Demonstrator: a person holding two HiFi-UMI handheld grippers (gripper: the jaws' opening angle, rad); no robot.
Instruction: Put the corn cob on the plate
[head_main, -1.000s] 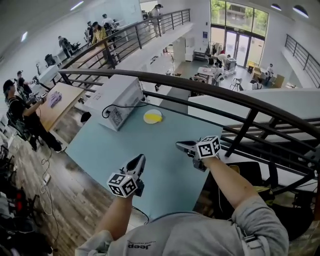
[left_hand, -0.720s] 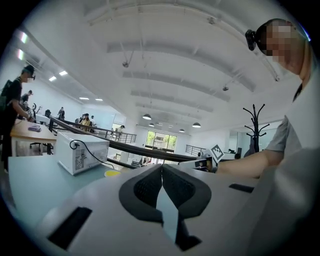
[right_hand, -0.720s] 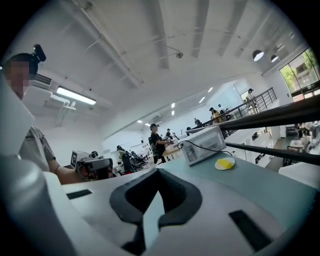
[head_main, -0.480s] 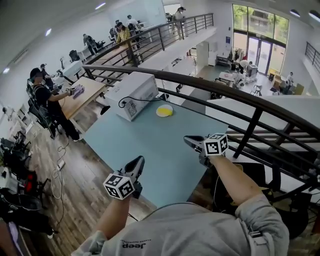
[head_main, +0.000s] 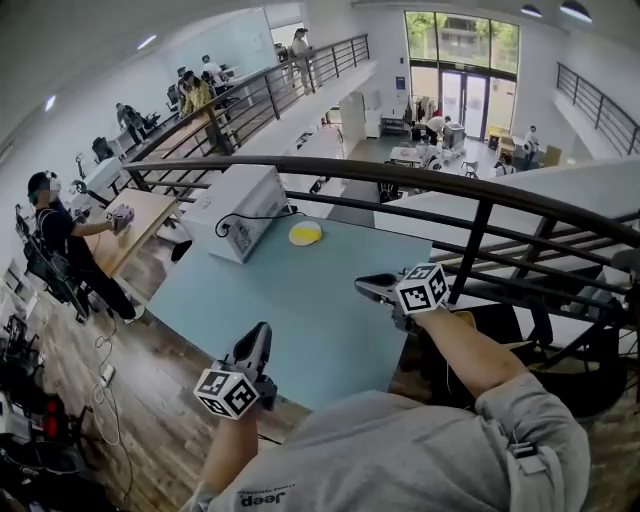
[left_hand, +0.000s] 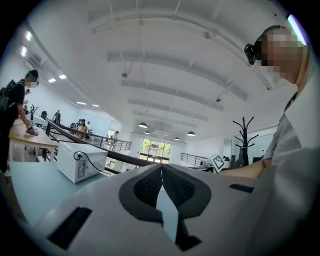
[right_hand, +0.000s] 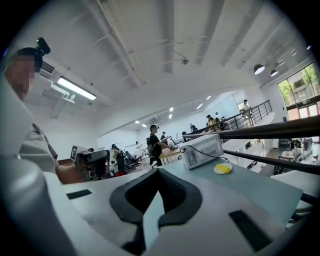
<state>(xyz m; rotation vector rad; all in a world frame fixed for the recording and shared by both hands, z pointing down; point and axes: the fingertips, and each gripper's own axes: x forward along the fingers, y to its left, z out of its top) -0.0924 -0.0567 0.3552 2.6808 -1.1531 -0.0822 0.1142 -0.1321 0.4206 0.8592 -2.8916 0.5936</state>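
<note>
The left tool and right tool are both pressed together and empty. Far ahead of them on the pale blue desk, a yellow corn cob lies on a round white plate.

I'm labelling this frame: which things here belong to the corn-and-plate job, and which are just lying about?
Job: corn, plate, left gripper, right gripper (both shut, empty).
Lying about: microwave, its cable, railing.

Head view steeply downward, all sharing table
</note>
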